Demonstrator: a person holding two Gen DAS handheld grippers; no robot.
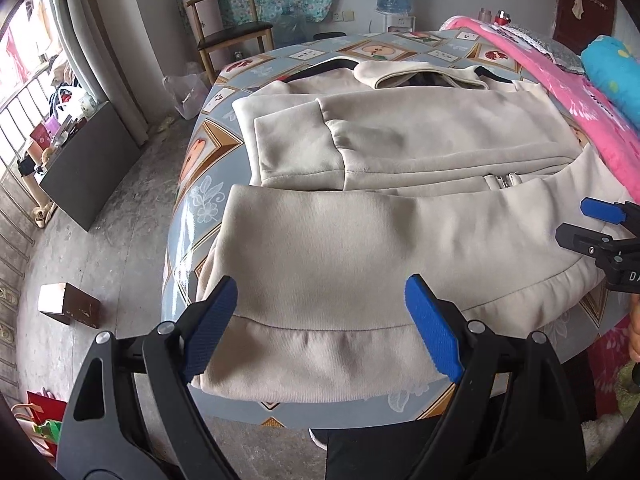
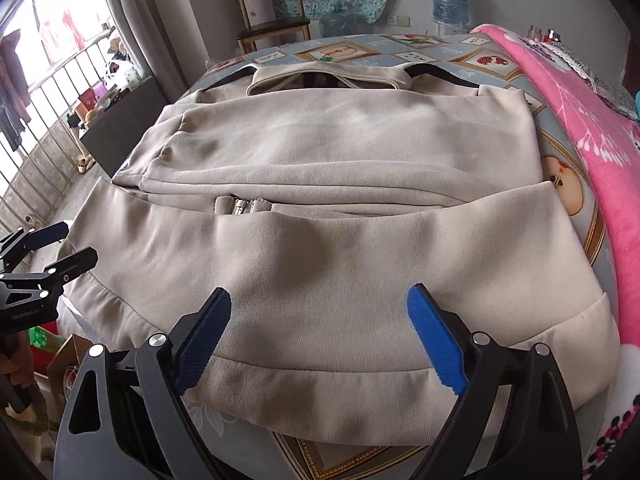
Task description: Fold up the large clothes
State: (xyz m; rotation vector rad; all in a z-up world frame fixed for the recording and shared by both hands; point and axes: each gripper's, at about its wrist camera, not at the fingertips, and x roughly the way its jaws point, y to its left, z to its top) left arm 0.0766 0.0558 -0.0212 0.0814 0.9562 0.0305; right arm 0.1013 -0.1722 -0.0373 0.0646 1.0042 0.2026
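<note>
Jacket [image 1: 400, 152] lies on the table [image 1: 208, 200], hem band at six o'clock, its long axis running three to nine. My left gripper [image 1: 320, 328] and right gripper [image 2: 320, 340] both gape wide, empty, straddling that hem.

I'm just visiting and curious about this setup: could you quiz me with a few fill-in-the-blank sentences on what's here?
1. The beige jacket lies on a patterned ____.
2. The pads of the left hand-held gripper are coloured ____.
3. Both the left and the right hand-held gripper stand ____ over the hem.
4. Right of the jacket lies a ____ blanket.

Missing: table; blue; open; pink
</note>
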